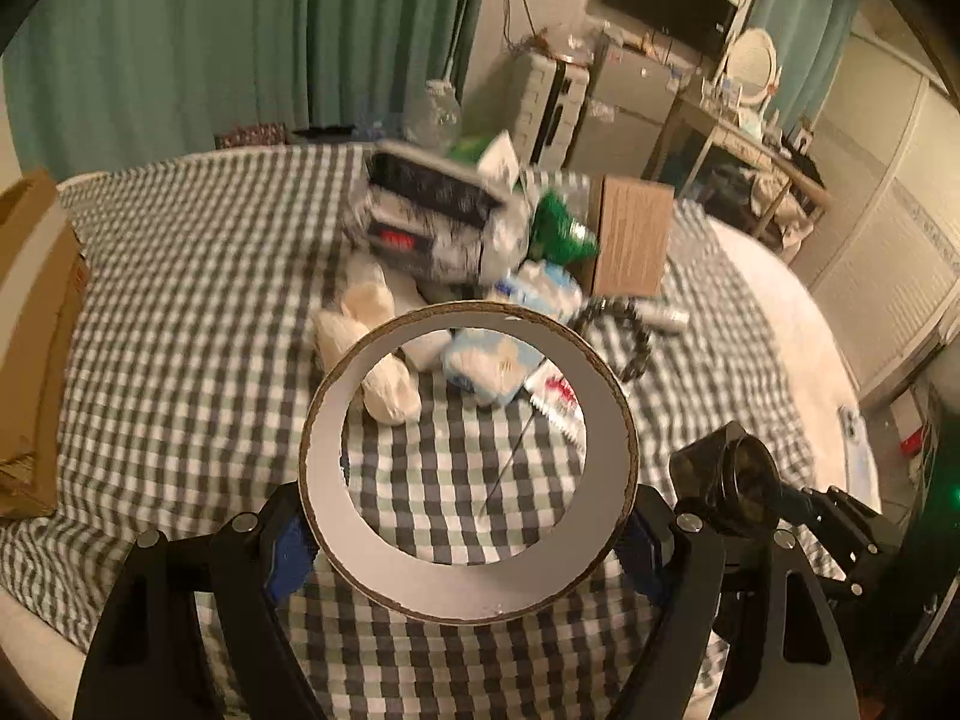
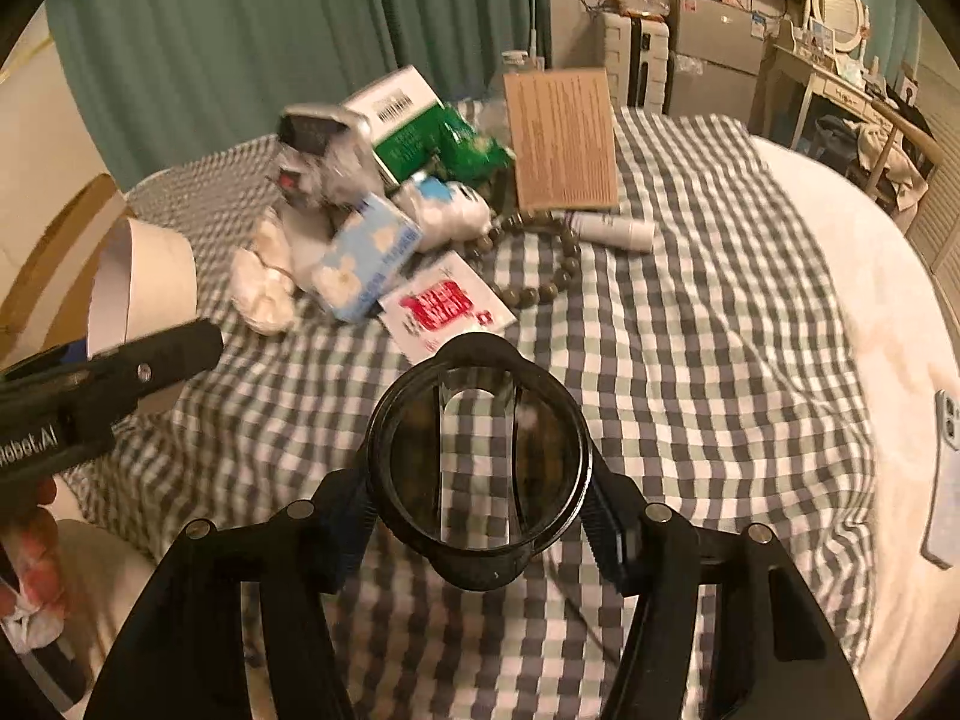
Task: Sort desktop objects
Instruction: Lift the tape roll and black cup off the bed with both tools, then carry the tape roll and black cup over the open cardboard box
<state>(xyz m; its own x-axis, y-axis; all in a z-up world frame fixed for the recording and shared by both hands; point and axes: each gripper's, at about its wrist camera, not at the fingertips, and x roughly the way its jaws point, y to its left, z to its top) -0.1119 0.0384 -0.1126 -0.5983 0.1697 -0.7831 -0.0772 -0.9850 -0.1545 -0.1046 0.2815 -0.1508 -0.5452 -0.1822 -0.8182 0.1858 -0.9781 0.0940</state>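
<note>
My left gripper [image 1: 468, 540] is shut on a wide cardboard tape ring [image 1: 324, 438], gripped at both sides by the blue pads [image 1: 288, 546] and held above the checked cloth [image 1: 180, 330]. The same ring [image 2: 150, 276] shows at the left of the right wrist view. My right gripper [image 2: 480, 522] is shut on a black round cup [image 2: 480, 570], with a pad against each side. That cup [image 1: 738, 468] is also at the lower right of the left wrist view. Ahead lies a pile: a blue tissue pack [image 2: 366, 264], a red-and-white packet [image 2: 444, 306], a bead string [image 2: 540, 288] and a white tube [image 2: 618, 231].
A brown card box [image 2: 564, 138], a green box [image 2: 408, 120] and a grey printed bag [image 2: 318, 162] stand behind the pile. An open cardboard carton [image 1: 36, 330] sits at the left edge. A phone [image 2: 948, 480] lies on the white sheet at the right. A hand [image 2: 36, 540] shows at lower left.
</note>
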